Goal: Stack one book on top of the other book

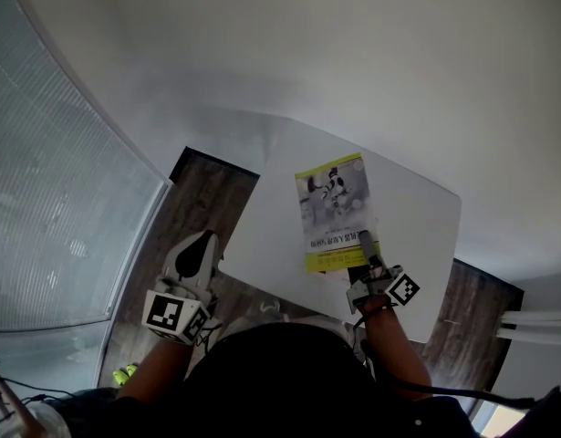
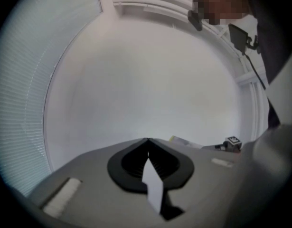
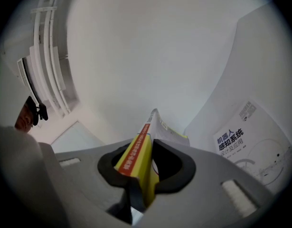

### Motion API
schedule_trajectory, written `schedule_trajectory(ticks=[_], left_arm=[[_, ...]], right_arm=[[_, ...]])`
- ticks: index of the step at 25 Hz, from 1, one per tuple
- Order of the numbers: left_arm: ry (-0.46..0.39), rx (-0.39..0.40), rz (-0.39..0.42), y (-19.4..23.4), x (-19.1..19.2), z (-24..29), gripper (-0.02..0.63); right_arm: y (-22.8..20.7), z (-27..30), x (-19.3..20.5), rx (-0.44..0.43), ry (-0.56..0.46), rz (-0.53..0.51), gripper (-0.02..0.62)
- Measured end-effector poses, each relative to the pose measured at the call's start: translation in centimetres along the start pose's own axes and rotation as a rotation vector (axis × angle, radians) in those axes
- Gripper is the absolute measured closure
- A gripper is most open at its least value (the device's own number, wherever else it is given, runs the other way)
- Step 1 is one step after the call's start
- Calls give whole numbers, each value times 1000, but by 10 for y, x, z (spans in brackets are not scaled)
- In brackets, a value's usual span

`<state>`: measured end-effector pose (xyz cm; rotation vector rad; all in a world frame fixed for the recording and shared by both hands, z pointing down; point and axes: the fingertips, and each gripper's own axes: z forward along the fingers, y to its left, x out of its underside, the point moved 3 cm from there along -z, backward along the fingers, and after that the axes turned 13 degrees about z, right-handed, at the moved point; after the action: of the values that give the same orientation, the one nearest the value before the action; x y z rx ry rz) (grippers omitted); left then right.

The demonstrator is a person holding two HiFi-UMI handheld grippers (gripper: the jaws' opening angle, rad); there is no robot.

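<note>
Clamped on the yellow-spined book [image 3: 136, 158], the right gripper's [image 3: 153, 148] jaws hold it edge-on and tilted upward over the white table [image 1: 417, 235]. Just right of those jaws, the second book [image 3: 255, 141] lies flat on the table, cover up. Off the table's near corner, the left gripper [image 2: 148, 144] has its jaws pressed together on nothing, over dark wood floor [image 1: 198, 199] beside a ribbed glass wall [image 1: 61, 199].

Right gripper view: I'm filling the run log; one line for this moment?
right gripper: shut on book | second book: lying flat at right | left gripper: shut, empty
</note>
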<state>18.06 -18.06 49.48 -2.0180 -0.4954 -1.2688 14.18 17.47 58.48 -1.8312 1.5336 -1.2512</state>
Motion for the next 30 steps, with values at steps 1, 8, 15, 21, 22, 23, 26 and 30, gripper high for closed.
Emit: schedule_trajectory(ticks=[1,8,15,21,22,23,26,30], left_arm=[[9,-5,0,-2,-1,-1,600],[59,-30,24,-16,-21,7,600],[76,-41,29,-24,-41,11,600],[122,-50,30,-28,-30,19,600],[128,-52,34,-27,-29,17,600],[135,-52,38,-27,-29,16,600],[146,-54,35,-29,-28,16,600],[141,-60,31,-30,-30,18,600]], right_arm=[[2,0,-1,-5,10,8,515],[3,9,-9,-28,51,74,515],[1,14,-11,-9,89,104,514],[-24,15,-14,24,101,147,514],[-25,15,-13,27,102,150,514],[-27,14,-12,29,101,153,514],[-35,11,-12,39,93,164,514],[-46,7,-12,67,78,185,514]])
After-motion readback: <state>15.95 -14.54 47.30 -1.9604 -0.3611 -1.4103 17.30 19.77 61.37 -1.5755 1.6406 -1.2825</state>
